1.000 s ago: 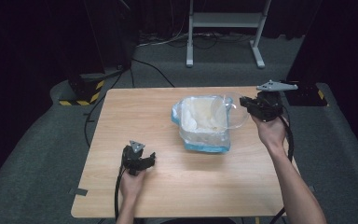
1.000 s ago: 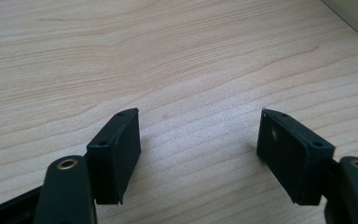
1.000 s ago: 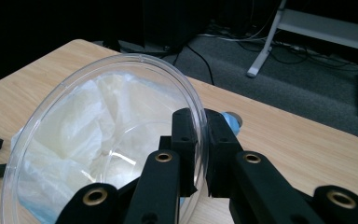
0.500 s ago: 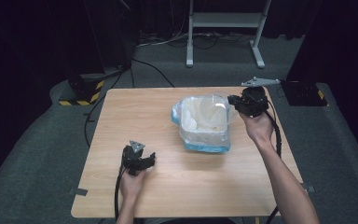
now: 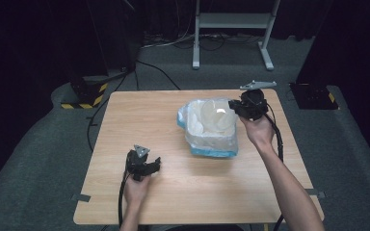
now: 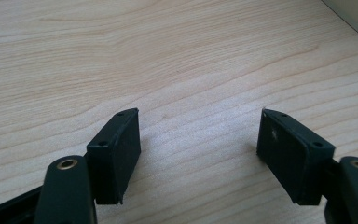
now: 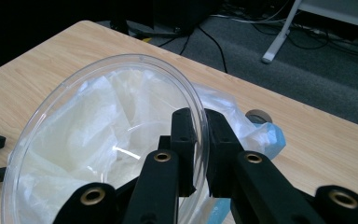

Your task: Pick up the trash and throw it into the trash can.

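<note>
In the right gripper view, we lose the lower edge of the clear bowl (image 7: 74,140) at the bottom of the frame, and the gripper (image 7: 200,154) covers its rim at lower centre. A small grey round thing (image 7: 259,115) right of centre sits half behind the plastic bag (image 7: 242,126); we cannot identify it.

The left hand (image 5: 136,188) holds the left gripper (image 5: 153,165) low over the near left part of the tabletop (image 5: 139,115). Its jaws are wide apart with nothing between them. The right arm (image 5: 289,187) reaches to the far right. The right gripper (image 5: 233,104) pinches the rim of a clear bowl (image 7: 107,135).
</note>
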Action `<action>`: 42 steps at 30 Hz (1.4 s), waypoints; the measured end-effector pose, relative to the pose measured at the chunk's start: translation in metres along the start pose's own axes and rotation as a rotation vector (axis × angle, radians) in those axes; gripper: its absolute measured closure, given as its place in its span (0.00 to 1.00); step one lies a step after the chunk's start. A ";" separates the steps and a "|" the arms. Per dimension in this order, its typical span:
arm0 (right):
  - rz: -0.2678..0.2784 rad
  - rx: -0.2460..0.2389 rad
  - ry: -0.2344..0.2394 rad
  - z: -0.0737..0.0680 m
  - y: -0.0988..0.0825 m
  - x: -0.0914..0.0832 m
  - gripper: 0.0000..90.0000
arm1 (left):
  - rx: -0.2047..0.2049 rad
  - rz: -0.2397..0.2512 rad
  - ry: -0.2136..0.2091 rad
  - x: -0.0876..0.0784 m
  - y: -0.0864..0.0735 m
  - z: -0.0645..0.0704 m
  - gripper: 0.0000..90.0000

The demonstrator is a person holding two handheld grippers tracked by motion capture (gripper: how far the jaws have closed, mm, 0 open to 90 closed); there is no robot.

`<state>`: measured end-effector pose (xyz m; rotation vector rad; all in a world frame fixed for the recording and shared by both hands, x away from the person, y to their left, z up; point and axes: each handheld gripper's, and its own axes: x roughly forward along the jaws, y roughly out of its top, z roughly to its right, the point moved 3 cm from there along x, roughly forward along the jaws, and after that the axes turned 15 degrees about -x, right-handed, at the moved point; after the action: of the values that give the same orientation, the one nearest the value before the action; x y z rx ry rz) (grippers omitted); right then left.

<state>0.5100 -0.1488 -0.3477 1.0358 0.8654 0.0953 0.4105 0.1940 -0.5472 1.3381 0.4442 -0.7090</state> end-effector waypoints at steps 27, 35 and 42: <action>0.071 0.025 -0.019 0.001 -0.017 -0.025 0.60 | 0.001 0.000 0.000 0.000 0.000 0.000 0.33; 0.093 0.056 -0.029 0.007 -0.038 -0.040 0.59 | 0.001 0.000 0.000 0.000 0.000 0.000 0.33; 0.110 0.083 -0.034 0.007 -0.057 -0.049 0.59 | 0.000 0.000 0.000 0.000 0.000 0.000 0.33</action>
<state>0.4633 -0.2069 -0.3624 1.1598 0.7871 0.1353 0.4105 0.1938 -0.5472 1.3385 0.4440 -0.7090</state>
